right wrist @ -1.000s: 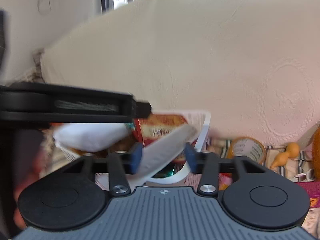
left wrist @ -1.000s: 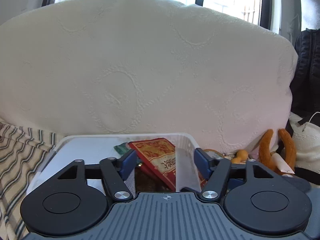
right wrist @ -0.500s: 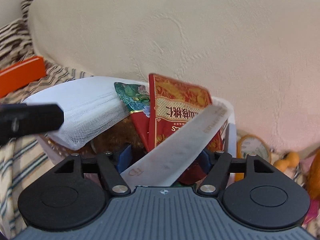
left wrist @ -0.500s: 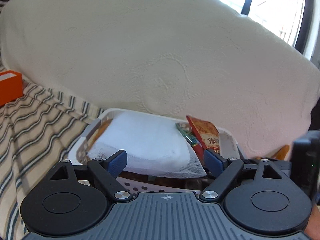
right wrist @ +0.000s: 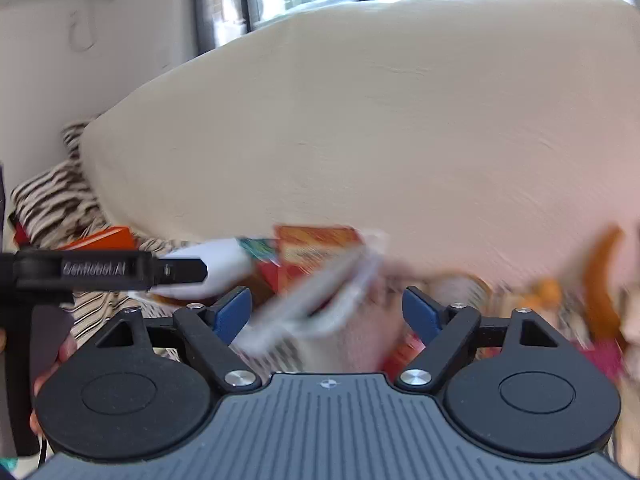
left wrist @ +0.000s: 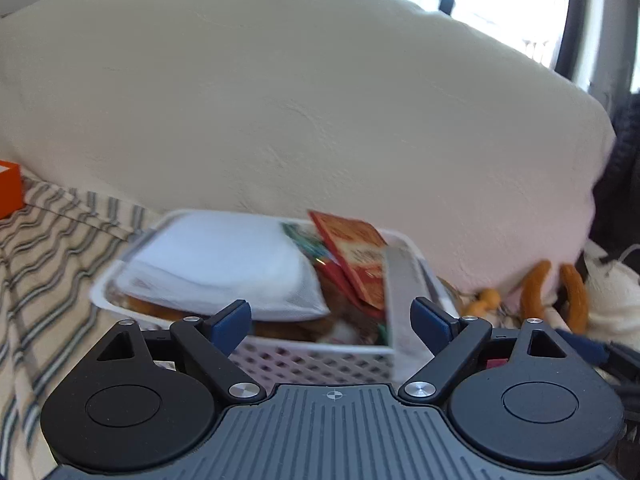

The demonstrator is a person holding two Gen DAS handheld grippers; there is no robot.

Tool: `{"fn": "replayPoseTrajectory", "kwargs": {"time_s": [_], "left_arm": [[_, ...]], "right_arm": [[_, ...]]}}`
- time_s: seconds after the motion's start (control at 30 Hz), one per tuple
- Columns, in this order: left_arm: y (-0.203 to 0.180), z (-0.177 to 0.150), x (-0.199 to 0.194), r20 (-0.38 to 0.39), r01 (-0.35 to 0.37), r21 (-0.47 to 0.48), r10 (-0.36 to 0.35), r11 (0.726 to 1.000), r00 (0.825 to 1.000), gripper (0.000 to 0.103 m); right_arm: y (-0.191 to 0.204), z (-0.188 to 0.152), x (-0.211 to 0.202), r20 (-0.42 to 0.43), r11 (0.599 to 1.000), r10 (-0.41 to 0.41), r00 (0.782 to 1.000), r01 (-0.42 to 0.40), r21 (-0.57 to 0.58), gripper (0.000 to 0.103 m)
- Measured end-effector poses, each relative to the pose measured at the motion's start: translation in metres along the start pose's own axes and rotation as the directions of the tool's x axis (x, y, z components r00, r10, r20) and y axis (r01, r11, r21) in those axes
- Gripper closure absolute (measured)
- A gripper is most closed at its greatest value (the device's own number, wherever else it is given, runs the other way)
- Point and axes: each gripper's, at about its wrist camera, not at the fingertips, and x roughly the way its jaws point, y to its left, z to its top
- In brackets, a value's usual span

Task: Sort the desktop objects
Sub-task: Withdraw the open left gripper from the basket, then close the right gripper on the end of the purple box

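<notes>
A white perforated basket (left wrist: 312,358) sits on the striped cloth in front of a large cream cushion. It holds a white mesh pouch (left wrist: 224,264), a red snack packet (left wrist: 356,256), a green packet (left wrist: 304,240) and a grey metal ruler (left wrist: 398,300) leaning at its right end. My left gripper (left wrist: 331,322) is open and empty, just in front of the basket. My right gripper (right wrist: 327,312) is open and empty, pulled back from the basket; the ruler (right wrist: 316,292) shows blurred ahead of it, and the red packet (right wrist: 316,248) behind.
An orange box (left wrist: 8,188) lies at the far left on the striped cloth (left wrist: 48,264). An orange plush toy (left wrist: 556,292) and small items lie right of the basket. The cream cushion (left wrist: 304,112) fills the back. The left gripper's body (right wrist: 104,270) crosses the right wrist view.
My right gripper opened and let go of the ruler, which now leans in the basket, and drew back. My left gripper shifted a little and stays open.
</notes>
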Motion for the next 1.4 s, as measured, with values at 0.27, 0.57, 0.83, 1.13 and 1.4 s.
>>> {"fn": "replayPoseTrajectory", "kwargs": {"time_s": [0.27, 0.57, 0.83, 1.13, 1.4], "left_arm": [[-0.079, -0.04, 0.013, -0.079, 0.149, 0.11, -0.141, 0.983, 0.987, 0.009], [-0.145, -0.099, 0.073, -0.239, 0.207, 0.172, -0.163, 0.963, 0.957, 0.008], [-0.162, -0.098, 0.117, -0.276, 0.187, 0.092, -0.155, 0.978, 0.948, 0.005], [-0.163, -0.097, 0.144, -0.234, 0.112, 0.158, -0.073, 0.981, 0.97, 0.006], [-0.166, -0.107, 0.148, -0.241, 0.149, 0.296, -0.077, 0.944, 0.967, 0.006]], "right_arm": [[-0.066, -0.083, -0.029, -0.118, 0.981, -0.192, 0.974, 0.195, 0.008, 0.018], [-0.104, -0.104, -0.052, -0.151, 0.957, -0.289, 0.945, 0.29, -0.013, 0.018], [-0.184, -0.056, -0.026, -0.215, 0.923, -0.268, 0.939, 0.314, 0.221, 0.018], [-0.235, -0.035, 0.005, -0.229, 0.834, -0.273, 0.934, 0.349, 0.428, 0.018], [-0.198, -0.018, 0.026, -0.226, 0.918, -0.324, 0.918, 0.247, -0.311, 0.018]]}}
